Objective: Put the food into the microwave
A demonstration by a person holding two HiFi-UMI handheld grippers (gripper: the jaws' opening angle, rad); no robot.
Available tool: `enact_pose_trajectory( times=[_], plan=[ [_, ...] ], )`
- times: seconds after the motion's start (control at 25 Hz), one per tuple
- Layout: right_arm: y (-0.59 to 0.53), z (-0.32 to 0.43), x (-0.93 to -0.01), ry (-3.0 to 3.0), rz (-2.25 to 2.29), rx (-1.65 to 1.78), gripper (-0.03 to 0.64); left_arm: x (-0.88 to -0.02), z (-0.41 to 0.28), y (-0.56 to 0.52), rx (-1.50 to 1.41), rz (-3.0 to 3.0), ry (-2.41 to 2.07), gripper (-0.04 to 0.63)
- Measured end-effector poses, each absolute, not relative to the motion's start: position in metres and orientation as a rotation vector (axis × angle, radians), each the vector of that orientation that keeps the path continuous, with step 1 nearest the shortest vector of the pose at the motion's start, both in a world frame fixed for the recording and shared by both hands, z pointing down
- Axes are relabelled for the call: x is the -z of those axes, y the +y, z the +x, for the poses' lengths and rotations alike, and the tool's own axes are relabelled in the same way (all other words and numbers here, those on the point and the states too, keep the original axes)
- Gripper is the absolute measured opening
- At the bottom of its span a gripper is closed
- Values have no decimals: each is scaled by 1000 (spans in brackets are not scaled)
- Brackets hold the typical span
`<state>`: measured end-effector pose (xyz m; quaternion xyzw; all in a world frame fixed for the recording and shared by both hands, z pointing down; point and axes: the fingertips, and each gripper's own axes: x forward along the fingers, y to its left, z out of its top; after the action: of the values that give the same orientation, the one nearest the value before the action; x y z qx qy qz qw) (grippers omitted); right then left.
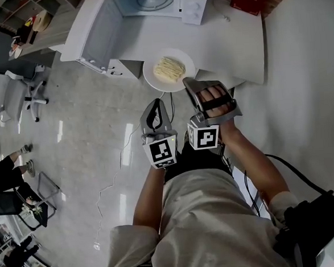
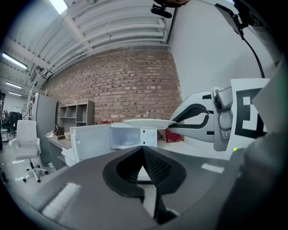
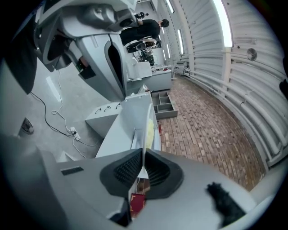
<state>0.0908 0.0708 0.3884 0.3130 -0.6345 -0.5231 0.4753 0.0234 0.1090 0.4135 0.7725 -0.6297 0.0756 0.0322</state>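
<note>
White surface (image 1: 234, 40) carries microwave (image 1: 163, 2), door open. Right gripper (image 1: 187, 83) fingers pinch rim of plate (image 1: 154, 79) holding food (image 1: 169, 69), level at the surface's near edge. Left gripper (image 1: 155, 105) fingers pressed together, empty.

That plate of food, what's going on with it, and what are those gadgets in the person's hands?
A person holds a two-jaw gripper in each hand. The right gripper is clamped on the rim of a white plate of pale yellow food, holding it in the air by the white table. The left gripper is shut and empty beside it. The microwave stands with its door open; the plate isn't inside yet.
</note>
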Motion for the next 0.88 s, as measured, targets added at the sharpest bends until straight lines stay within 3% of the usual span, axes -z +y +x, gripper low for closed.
enact_pose_trajectory(
  times=[0.88],
  plan=[
    [-105, 37, -433, -1488, 835, 1126, 23, -447, -38, -77, -262, 2532, -1788, 6]
  ],
)
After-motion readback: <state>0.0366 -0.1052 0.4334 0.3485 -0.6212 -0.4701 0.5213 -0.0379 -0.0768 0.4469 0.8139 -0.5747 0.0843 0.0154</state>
